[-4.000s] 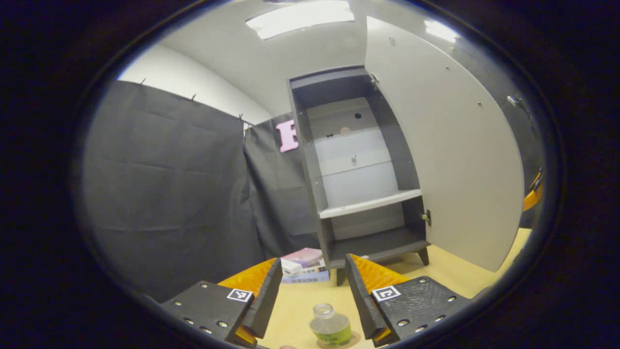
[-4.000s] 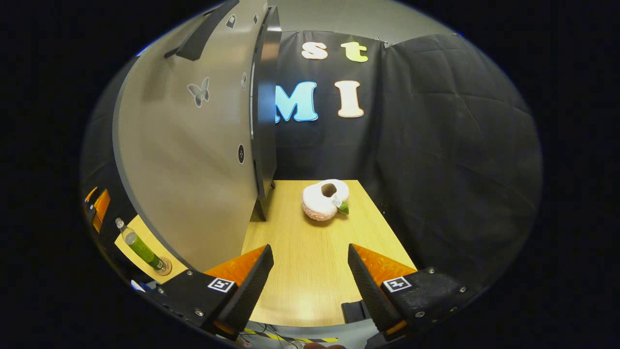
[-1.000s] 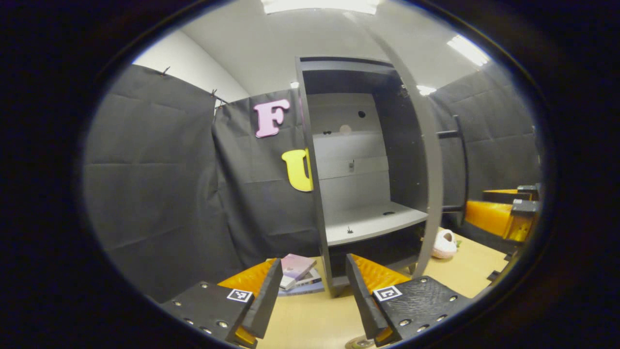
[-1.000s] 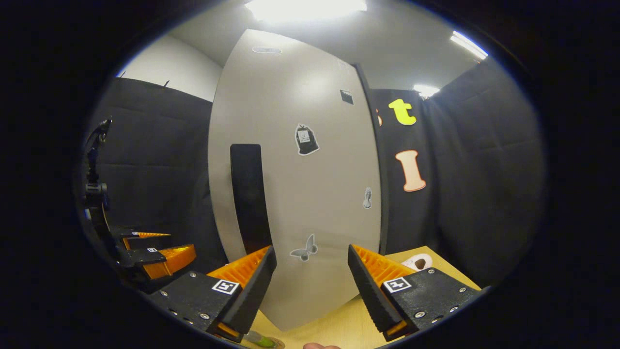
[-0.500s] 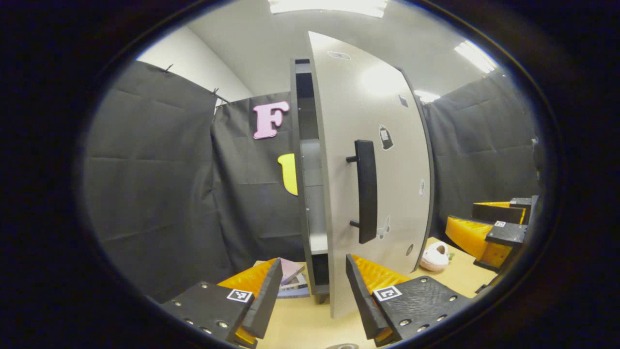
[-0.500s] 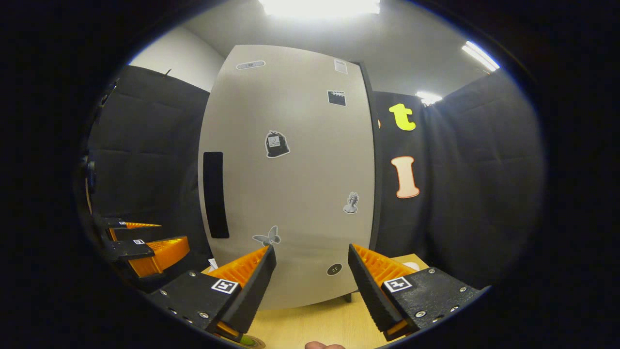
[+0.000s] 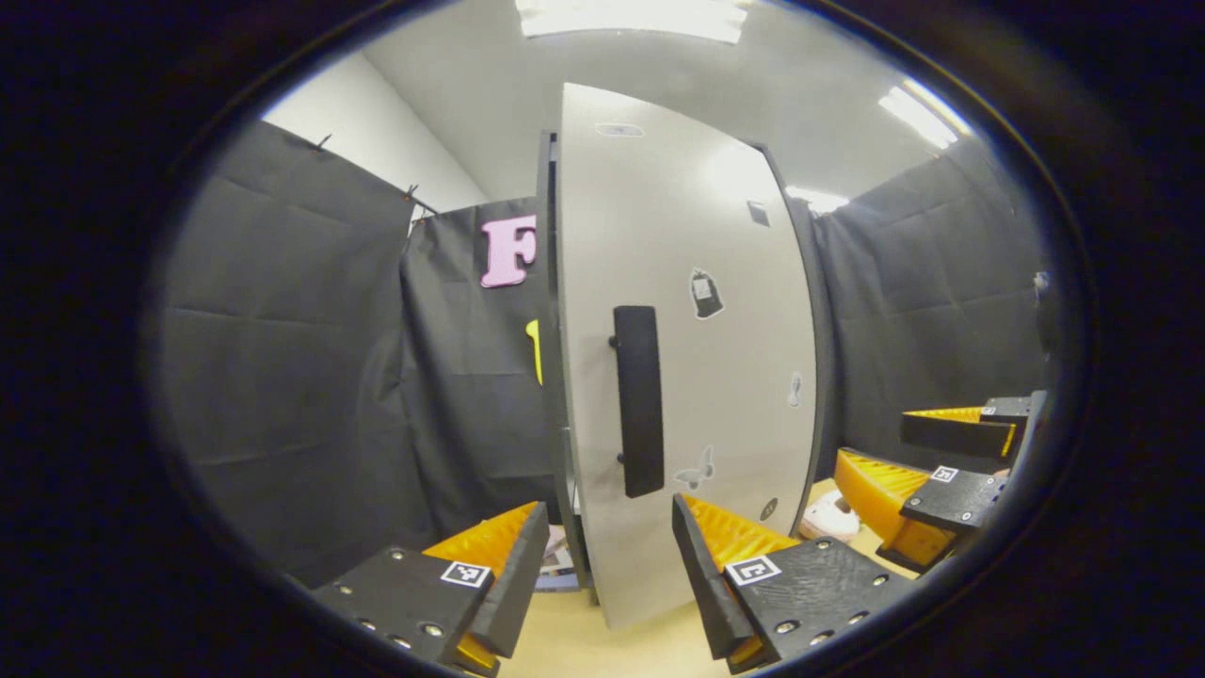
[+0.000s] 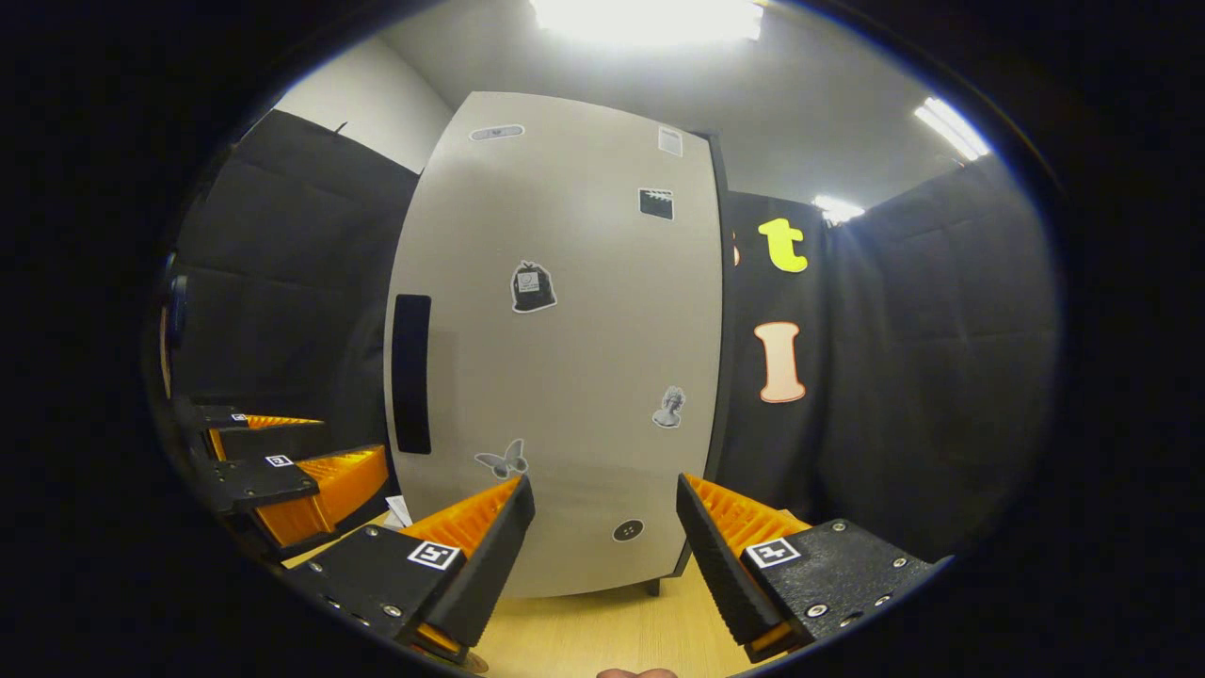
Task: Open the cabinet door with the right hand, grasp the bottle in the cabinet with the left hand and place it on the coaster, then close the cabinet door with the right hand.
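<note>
Before both grippers, the cabinet door (image 8: 565,358) is seen shut; the left gripper (image 7: 602,565) and right gripper (image 8: 602,556) are held with jaws parted, empty, above the desk (image 8: 602,631).

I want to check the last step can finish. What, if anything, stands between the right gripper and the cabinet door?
Nothing visible does. In the right gripper view the right gripper is open and faces the cabinet door directly, with only a bare gap between them. The door looks nearly or fully closed; the left gripper sits off to one side.
</note>
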Motion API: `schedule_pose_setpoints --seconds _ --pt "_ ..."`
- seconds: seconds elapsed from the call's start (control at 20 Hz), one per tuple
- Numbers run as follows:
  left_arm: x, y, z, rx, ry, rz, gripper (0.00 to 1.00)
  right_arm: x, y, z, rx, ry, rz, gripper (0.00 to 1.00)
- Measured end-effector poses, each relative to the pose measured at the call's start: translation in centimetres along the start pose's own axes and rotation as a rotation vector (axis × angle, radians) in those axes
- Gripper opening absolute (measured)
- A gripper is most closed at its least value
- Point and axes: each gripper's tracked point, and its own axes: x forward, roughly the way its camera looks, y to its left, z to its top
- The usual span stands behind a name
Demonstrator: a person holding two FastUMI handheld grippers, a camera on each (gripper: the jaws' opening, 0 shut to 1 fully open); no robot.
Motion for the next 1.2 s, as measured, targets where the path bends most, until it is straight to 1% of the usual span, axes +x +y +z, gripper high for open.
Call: schedule_pose_setpoints --seconds 0.05,0.1,0.2,0.3,0.4,0.45,0.55,0.65,0.75,0.8,0.85,0.9,1.05,1.1,1.15,1.2 --pt "0.0 -0.2 -0.1 0.008 0.002 0.003 0.79 0.0 -0.1 -0.1 0.014 0.004 -0.004 0.94" --pt "0.1 -0.8 0.0 -0.002 -0.001 -0.009 0.77 0.1 -0.3 -0.2 0.025 0.006 -0.008 0.94" --pt "0.1 -1.9 0.3 -0.060 -0.021 -0.051 0.74 0.2 -0.3 -0.2 0.036 0.009 -0.008 0.94" --pt "-0.2 -1.7 0.5 -0.084 -0.033 -0.052 0.70 0.2 -0.3 -0.2 0.042 0.010 -0.005 0.94" --pt "-0.3 -1.7 0.7 -0.086 -0.045 -0.050 0.75 0.2 -0.3 -0.3 0.039 0.011 -0.002 0.94" --pt "-0.4 -2.1 0.9 -0.096 -0.052 -0.062 0.75 0.2 -0.3 -0.4 0.036 0.015 -0.003 0.94" --pt "-0.8 -2.7 1.3 -0.096 -0.067 -0.073 0.80 0.2 -0.3 -0.5 0.027 0.022 -0.004 0.94" --pt "-0.9 -2.4 1.9 -0.077 -0.084 -0.072 0.80 0.2 -0.2 -0.4 0.029 0.022 -0.002 0.94" --pt "-1.2 -2.5 2.2 -0.083 -0.099 -0.077 0.75 0.2 -0.1 -0.1 0.026 0.015 -0.004 0.94" --pt "-1.2 -2.5 2.2 -0.085 -0.101 -0.081 0.75 0.1 0.0 -0.1 0.028 0.012 -0.003 0.94" --pt "-1.3 -2.5 2.3 -0.079 -0.103 -0.080 0.80 0.1 0.0 -0.2 0.029 0.013 -0.002 0.94" --pt "-1.3 -2.6 2.3 -0.064 -0.098 -0.077 0.70 0.2 0.0 -0.2 0.025 0.016 -0.004 0.94" --pt "-1.6 -3.0 2.3 -0.051 -0.081 -0.086 0.80 0.3 0.1 -0.4 0.030 0.022 -0.002 0.94" --pt "-1.6 -3.0 2.3 -0.049 -0.080 -0.088 0.75 0.3 0.2 -0.3 0.031 0.023 -0.003 0.94" --pt "-1.7 -2.9 2.4 -0.043 -0.078 -0.086 0.80 0.3 0.2 -0.3 0.031 0.022 -0.005 0.94" --pt "-1.7 -2.9 2.3 -0.039 -0.077 -0.083 0.80 0.3 0.2 -0.3 0.035 0.021 -0.006 0.94"
